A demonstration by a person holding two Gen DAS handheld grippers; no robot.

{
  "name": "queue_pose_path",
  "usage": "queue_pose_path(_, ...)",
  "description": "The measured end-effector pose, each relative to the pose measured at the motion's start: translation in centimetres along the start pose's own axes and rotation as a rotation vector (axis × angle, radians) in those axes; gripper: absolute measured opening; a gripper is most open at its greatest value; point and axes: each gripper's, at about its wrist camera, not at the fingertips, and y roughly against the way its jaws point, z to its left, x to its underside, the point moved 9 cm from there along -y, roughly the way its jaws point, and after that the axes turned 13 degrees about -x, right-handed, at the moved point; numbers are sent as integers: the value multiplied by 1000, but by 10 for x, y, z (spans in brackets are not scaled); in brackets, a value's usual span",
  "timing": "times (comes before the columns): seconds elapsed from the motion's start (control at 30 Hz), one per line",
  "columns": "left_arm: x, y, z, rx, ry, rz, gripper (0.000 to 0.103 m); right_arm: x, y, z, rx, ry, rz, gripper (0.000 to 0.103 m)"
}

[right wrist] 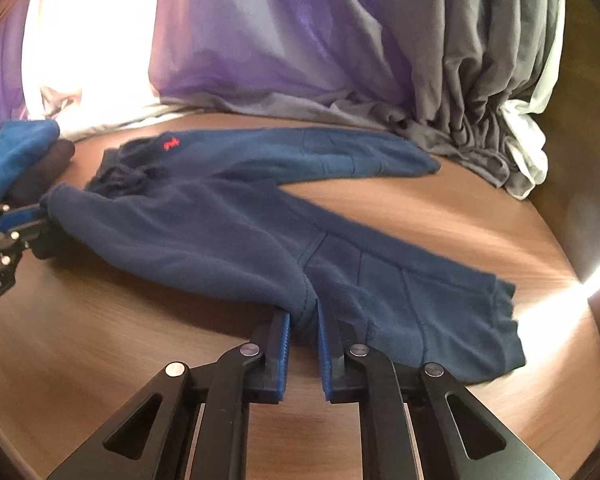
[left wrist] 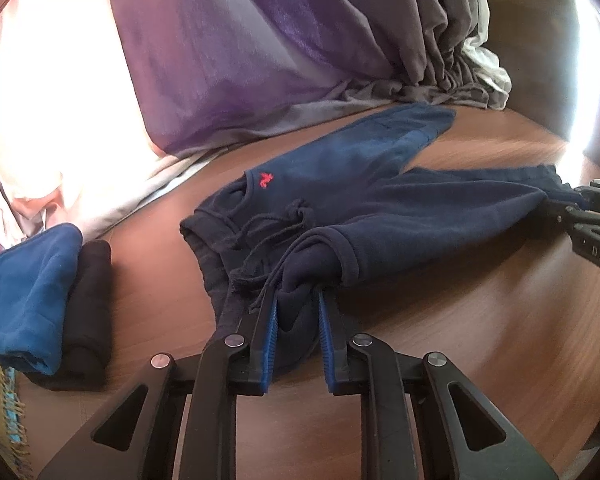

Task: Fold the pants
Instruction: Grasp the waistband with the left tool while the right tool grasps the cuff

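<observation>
Pinching the waistband end of the navy pants [left wrist: 340,184], our left gripper [left wrist: 297,300] has its blue pads [left wrist: 270,332] drawn close together, with a thick bunch of fleece squeezed between them. A loose drawstring [left wrist: 268,232] trails over the left finger and across the cloth just ahead of it. Beyond that grip, the pants spread away from us over the wooden table [left wrist: 460,320], one leg running off to the right and the other reaching farther up toward the back. A small red logo [left wrist: 266,179] sits near the waistband, ahead and slightly left of the claw. Off to the left of this gripper lie a folded blue garment [left wrist: 32,292] and a dark folded garment [left wrist: 90,304], side by side and touching.

Our right gripper [right wrist: 303,314] is likewise nearly pressed together, and it nips the near edge of the nearer pant leg about midway along its length; a fold of cloth sits between its pads [right wrist: 284,340]. The cuff of that leg lies to the right of this claw, flat on the table. Far to its left, the other gripper shows at the waistband. Farther back, past the second leg, purple and grey curtains [right wrist: 300,40] hang down and bunch on the table's far edge.
</observation>
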Motion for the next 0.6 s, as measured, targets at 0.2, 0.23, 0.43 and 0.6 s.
queue_pose_path(0.2, -4, 21, 0, 31, 21, 15, 19, -15, 28, -7, 0, -21, -22, 12)
queue_pose_path(0.23, -3, 26, 1, 35, 20, 19, 19, -17, 35, -9, -5, -31, -22, 12)
queue_pose_path(0.43, -10, 44, 1, 40, -25, 15, 19, -36, 62, -13, -25, -25, -23, 12)
queue_pose_path(0.6, -31, 42, 6, 71, -73, 19, 19, -57, 55, -21, -54, 45, 37, 12)
